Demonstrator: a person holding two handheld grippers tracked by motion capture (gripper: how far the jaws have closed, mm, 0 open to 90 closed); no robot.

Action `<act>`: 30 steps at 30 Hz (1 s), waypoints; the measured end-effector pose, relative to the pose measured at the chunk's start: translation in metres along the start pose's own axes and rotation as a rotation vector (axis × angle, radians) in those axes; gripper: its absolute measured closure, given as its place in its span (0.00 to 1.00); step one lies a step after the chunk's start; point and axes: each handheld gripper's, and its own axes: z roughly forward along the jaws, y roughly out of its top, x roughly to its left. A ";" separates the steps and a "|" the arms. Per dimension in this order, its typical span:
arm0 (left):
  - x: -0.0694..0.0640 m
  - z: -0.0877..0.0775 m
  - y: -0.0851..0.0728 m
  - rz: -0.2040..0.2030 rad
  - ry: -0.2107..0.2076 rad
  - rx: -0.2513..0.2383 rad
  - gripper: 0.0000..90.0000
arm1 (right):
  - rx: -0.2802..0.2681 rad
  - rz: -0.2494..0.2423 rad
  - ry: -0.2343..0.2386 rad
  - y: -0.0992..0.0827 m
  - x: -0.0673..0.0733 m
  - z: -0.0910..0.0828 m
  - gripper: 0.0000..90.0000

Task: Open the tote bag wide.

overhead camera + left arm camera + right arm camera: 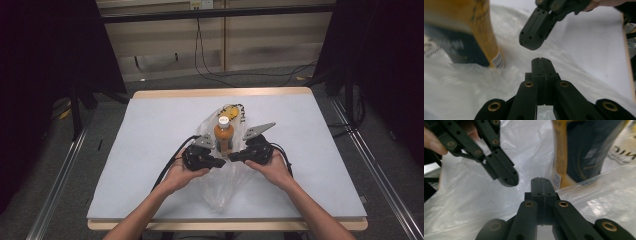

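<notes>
In the high view, your left tool [220, 163] and right tool [234, 157] sit at the centre of the frame, their tips pointing at each other and nearly meeting just below the orange plastic bottle with a white cap [223, 134]. That bottle stands upright on the clear, crinkled plastic bag [220, 187], which lies spread over the pale grey table [150, 150] and runs from the middle of the frame down toward its lower edge. At the bag's far end, just above the bottle, lies a yellow package with dark print [234, 113].

In the left gripper view, your left tool [540, 59] has its jaws pressed together with nothing between them, resting over the bag [461, 82]. The bottle [484, 35], blurred, fills the upper left, and your right tool [534, 37] comes down from the top centre, its jaws also pressed together, its tip just above yours and apart from it.

In the right gripper view, your right tool [540, 179] is likewise pressed together and pinches nothing. The bottle [564, 157] rises in the upper right, just beside the tip, and your left tool [506, 176] enters from the upper left, close to the tip without touching it. The bag [461, 207] lies beneath both.
</notes>
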 end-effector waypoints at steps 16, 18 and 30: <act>0.040 -0.010 -0.043 -0.125 0.122 0.057 1.00 | 0.098 0.050 -0.099 -0.029 -0.030 0.003 1.00; 0.042 -0.013 -0.047 -0.135 0.120 0.048 1.00 | 0.101 0.042 -0.109 -0.031 -0.032 -0.001 1.00; 0.055 -0.039 -0.071 -0.205 0.174 0.026 1.00 | 0.072 0.077 -0.149 -0.051 -0.045 -0.026 1.00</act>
